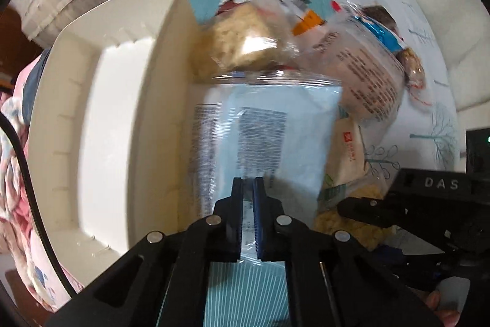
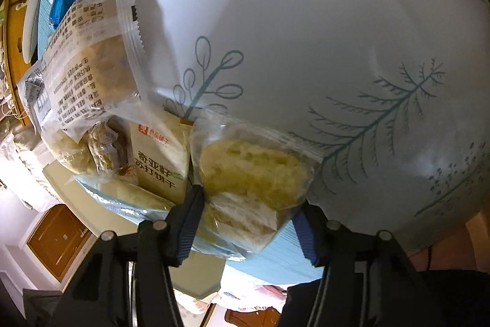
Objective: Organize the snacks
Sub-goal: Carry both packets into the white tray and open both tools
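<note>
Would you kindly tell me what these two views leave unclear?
- Left wrist: print on the pale blue packet is motion-blurred; the shut left gripper covers its near edge.
- Left wrist: the white tray's near corner is cut off.
- Right wrist: the right gripper's contact with the clear-wrapped yellow cake is unclear.

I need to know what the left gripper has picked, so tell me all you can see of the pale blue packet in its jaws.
The pale blue packet is a flat, glossy plastic sachet with blocks of small dark print, blurred. The left gripper has its jaws shut on its near edge. Its far end reaches a clear-wrapped crumbly cake. It lies beside the white tray.
</note>
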The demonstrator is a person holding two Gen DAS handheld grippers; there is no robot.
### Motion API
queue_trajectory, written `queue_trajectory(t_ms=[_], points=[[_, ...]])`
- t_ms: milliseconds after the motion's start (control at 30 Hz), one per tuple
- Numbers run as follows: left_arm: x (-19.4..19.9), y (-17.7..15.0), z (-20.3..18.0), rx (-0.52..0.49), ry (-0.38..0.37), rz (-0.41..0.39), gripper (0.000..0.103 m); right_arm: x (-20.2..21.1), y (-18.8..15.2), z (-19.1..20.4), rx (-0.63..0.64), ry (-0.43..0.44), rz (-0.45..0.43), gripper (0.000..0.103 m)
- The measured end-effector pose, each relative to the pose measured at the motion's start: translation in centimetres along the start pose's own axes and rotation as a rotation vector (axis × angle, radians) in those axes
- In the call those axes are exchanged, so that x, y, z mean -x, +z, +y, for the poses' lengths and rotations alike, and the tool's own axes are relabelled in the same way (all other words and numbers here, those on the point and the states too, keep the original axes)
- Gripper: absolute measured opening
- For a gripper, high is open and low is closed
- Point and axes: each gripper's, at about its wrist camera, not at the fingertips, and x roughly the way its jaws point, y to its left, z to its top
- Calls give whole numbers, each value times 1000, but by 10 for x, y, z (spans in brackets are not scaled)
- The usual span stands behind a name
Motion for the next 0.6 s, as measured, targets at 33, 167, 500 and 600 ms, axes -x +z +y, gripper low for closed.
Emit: queue_trajectory(t_ms=[33, 167, 500, 600], points=[[2, -1, 3, 6, 2, -9, 3, -1, 0, 0, 2, 1, 0, 56], [14, -6, 12, 20, -3, -33, 3, 5, -6, 2, 17, 20, 0, 49], [23, -10, -10, 18, -80, -53, 53, 36, -17, -28, 16, 37, -47, 43], [17, -8, -18, 11, -51, -44, 68, 45, -17, -35, 11, 41, -61, 42]])
